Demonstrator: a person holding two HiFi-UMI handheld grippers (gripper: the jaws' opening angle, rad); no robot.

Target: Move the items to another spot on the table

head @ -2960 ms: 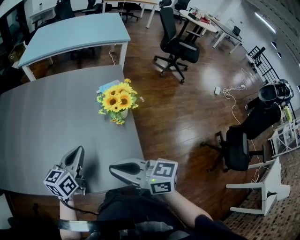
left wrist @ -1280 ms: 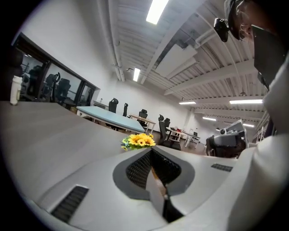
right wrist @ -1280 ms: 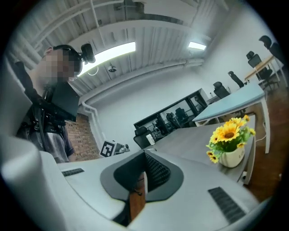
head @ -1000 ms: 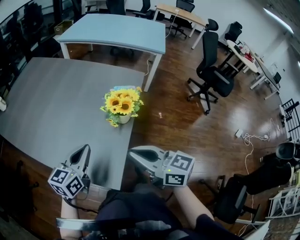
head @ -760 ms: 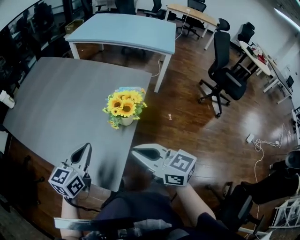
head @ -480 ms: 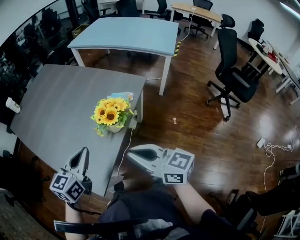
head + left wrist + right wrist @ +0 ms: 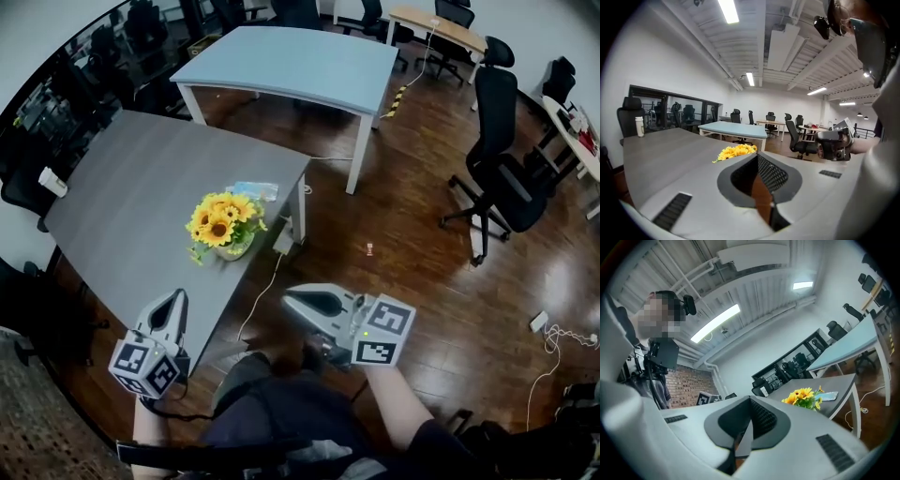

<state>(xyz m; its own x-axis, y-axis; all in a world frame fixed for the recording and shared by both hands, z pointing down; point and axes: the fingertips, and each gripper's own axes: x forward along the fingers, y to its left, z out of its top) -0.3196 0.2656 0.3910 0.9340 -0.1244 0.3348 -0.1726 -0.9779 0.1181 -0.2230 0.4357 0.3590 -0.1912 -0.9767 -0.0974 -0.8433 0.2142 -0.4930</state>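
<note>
A pot of yellow sunflowers (image 7: pixel 222 222) stands near the right edge of the grey table (image 7: pixel 131 197), with a flat light-blue packet (image 7: pixel 253 190) lying just behind it. The sunflowers (image 7: pixel 737 151) also show past the left jaws, and the sunflowers (image 7: pixel 802 396) and the packet (image 7: pixel 828 396) past the right ones. My left gripper (image 7: pixel 173 304) is shut and empty, held at the table's near edge, well short of the flowers. My right gripper (image 7: pixel 302 302) is shut and empty too, held over the wooden floor to the right of the table.
A white cup (image 7: pixel 52 180) stands at the table's far left edge. A light-blue table (image 7: pixel 291 58) stands behind the grey one. Black office chairs (image 7: pixel 502 169) stand on the wood floor at right. A white cable (image 7: pixel 267 281) hangs from the table's corner.
The view has swung left and the table now lies further left and up in the head view. Both grippers stay shut and low in the frame; the right one now hangs over the floor.
</note>
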